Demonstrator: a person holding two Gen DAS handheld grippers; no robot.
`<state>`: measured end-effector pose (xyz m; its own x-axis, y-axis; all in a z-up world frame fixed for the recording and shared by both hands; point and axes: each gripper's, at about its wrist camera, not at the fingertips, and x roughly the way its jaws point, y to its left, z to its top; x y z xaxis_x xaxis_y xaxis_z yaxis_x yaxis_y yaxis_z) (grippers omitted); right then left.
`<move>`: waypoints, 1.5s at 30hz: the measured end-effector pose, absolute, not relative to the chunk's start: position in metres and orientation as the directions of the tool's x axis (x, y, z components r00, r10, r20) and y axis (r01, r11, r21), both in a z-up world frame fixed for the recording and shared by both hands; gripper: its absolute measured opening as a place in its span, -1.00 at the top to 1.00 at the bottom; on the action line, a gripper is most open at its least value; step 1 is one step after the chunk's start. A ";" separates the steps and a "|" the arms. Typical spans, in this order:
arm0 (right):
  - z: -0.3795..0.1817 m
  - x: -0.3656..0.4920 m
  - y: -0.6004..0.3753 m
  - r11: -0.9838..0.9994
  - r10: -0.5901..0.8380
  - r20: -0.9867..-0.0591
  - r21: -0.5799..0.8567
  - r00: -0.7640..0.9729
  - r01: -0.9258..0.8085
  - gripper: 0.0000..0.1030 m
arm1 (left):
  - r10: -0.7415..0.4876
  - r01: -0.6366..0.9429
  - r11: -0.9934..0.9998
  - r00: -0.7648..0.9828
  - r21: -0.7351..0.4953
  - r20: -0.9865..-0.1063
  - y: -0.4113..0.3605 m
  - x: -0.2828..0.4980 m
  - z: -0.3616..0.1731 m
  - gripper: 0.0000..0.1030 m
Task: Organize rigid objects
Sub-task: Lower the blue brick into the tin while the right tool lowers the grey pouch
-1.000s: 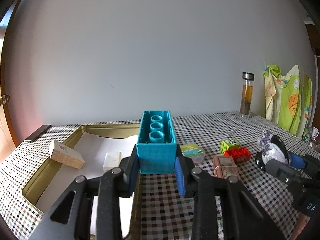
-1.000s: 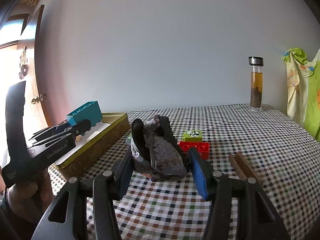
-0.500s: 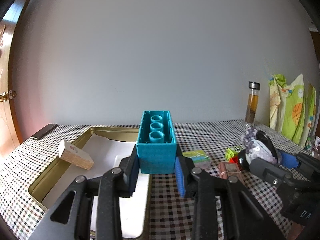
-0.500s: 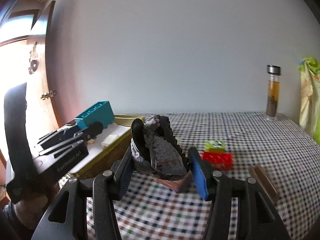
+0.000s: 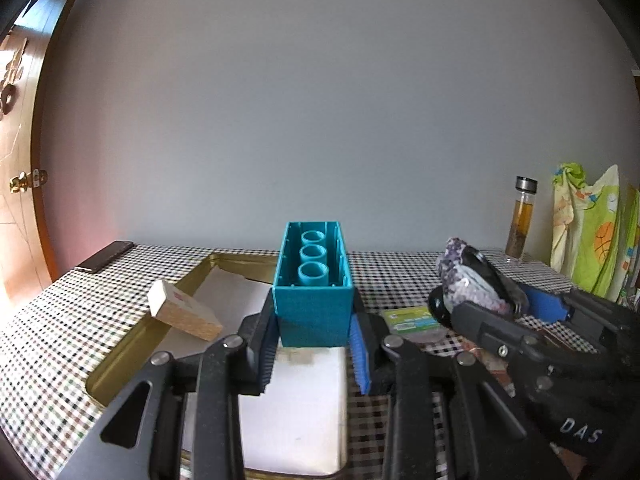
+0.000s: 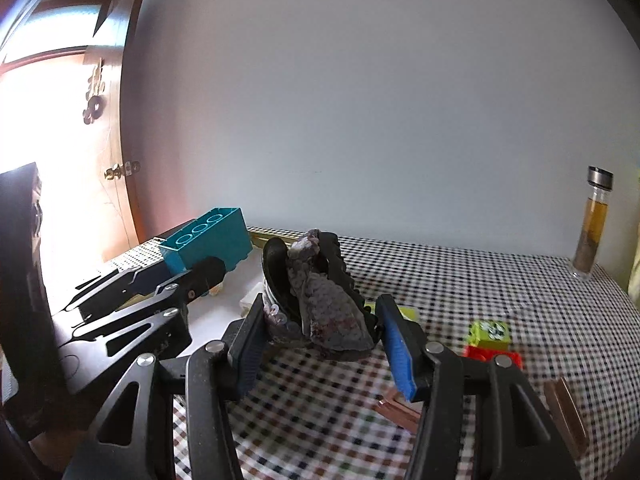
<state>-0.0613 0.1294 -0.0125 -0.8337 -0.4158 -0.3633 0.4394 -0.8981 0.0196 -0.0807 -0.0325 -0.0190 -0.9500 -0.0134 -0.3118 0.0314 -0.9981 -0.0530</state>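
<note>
While both hands are hanging over the checked tabletop, we are carrying two pieces toward the gold tin tray. The left gripper is pinching the teal building block across its short sides, hollow underside up, three round tubes showing inside; it is sitting above the tray's right part, over the white sheet lining it. We are judging that block as light, stiff, hard plastic with smooth walls, so a square squeeze low on the flat sides looks right, and slipping seems the main worry if it tilts. The right gripper is clamped, jaws half spread, on a dark purple-grey lumpy piece, rough and scaly with a black ridged edge, held clear above the tabletop just right of the tray. We are reading it as rigid but irregular, possibly heavier than the block; the pads are bearing on uneven faces, so it could twist, and a grip across its widest, flattest part is probably safest. A wooden block is leaning on the tray's left rim. A red brick with a lime green one on top is sitting on the tabletop to the right, not yet sorted.
</note>
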 end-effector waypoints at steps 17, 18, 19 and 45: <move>0.002 -0.117 0.069 -0.843 -0.486 -0.439 0.008 -0.756 0.537 -0.09 | -0.195 0.228 -0.973 -0.886 -0.030 -0.421 -0.104 -0.097 -0.023 0.41; 0.000 -0.120 0.064 -0.840 -0.488 -0.444 0.004 -0.752 0.542 -0.09 | -0.207 0.243 -0.969 -0.882 -0.034 -0.424 -0.109 -0.098 -0.023 0.41; -0.002 -0.123 0.058 -0.836 -0.489 -0.451 0.000 -0.747 0.548 -0.09 | -0.208 0.251 -0.967 -0.877 -0.044 -0.432 -0.116 -0.099 -0.024 0.41; -0.043 -0.185 0.010 -0.820 -0.452 -0.589 -0.022 -0.670 0.572 -0.10 | -0.095 0.182 -0.980 -0.768 -0.074 -0.633 -0.117 -0.146 -0.058 0.41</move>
<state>-0.1848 0.0102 -0.0430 -0.6705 -0.4516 -0.5887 0.5715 -0.8203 -0.0217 -0.1462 -0.1171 -0.0578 -0.7682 -0.0948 -0.6331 0.1824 -0.9804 -0.0744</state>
